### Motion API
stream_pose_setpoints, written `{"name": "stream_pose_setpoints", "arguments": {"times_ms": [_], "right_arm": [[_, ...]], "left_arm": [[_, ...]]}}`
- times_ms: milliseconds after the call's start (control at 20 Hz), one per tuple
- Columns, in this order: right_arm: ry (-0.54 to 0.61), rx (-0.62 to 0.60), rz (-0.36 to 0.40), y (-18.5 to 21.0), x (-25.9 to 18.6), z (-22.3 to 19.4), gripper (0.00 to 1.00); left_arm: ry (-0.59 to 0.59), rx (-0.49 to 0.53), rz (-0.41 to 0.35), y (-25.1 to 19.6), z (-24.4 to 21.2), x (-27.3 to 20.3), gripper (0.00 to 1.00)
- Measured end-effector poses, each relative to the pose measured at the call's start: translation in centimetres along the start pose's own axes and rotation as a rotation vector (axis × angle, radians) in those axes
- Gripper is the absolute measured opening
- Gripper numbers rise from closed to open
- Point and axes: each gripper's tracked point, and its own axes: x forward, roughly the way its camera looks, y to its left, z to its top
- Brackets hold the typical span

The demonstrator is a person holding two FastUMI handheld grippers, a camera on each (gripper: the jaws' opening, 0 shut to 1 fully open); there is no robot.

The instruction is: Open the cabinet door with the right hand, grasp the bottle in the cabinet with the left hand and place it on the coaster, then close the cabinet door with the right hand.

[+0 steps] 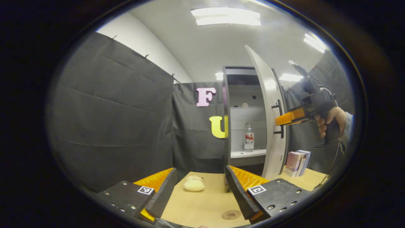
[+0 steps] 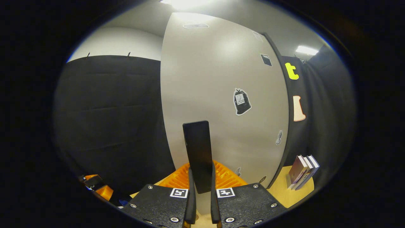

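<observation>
Grey cabinet (image 1: 242,95): centre-right of left gripper view, standing at the back of the counter (image 1: 202,202); interior shelves visible.
Door (image 1: 269,107): swung open, edge-on in left gripper view; broad pale face with stickers across the middle of right gripper view (image 2: 221,95).
Handle (image 2: 198,152): dark vertical bar on the door, lower centre of right gripper view; also seen on the door's right side in left gripper view (image 1: 279,117).
Right claw (image 2: 201,190): nearly closed, both fingers pressed on the handle, one each side; in left gripper view, centre right (image 1: 280,121), held by a hand (image 1: 330,122).
Left claw (image 1: 199,190): wide open, holding nothing, bottom of left gripper view, over the counter.
Bottle (image 1: 249,137): upright on the lower cabinet shelf, clear with a red-and-white label, white cap; well apart from left claw.
Coaster (image 1: 231,214): round, brown, flat on the counter, bottom centre, just beside the left claw's right finger.
Plush lump (image 1: 194,183): pale, on the counter between the fingers, farther off.
Books (image 1: 297,162): upright, right of the door; lower right in right gripper view (image 2: 303,171).
</observation>
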Motion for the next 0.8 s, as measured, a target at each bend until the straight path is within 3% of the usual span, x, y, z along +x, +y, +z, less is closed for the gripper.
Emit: {"name": "stream_pose_setpoints", "arguments": {"times_ms": [650, 800], "right_arm": [[-0.034, 0.023, -0.045, -2.2, -2.8, 0.1, 0.18], [-0.042, 0.018, -0.077, -3.0, -3.4, 0.2, 0.18]], "left_arm": [[0.004, -0.003, -0.084, -5.6, -0.1, 0.2, 0.92], [0.005, -0.01, -0.103, -6.8, 0.0, 0.6, 0.88]]}}
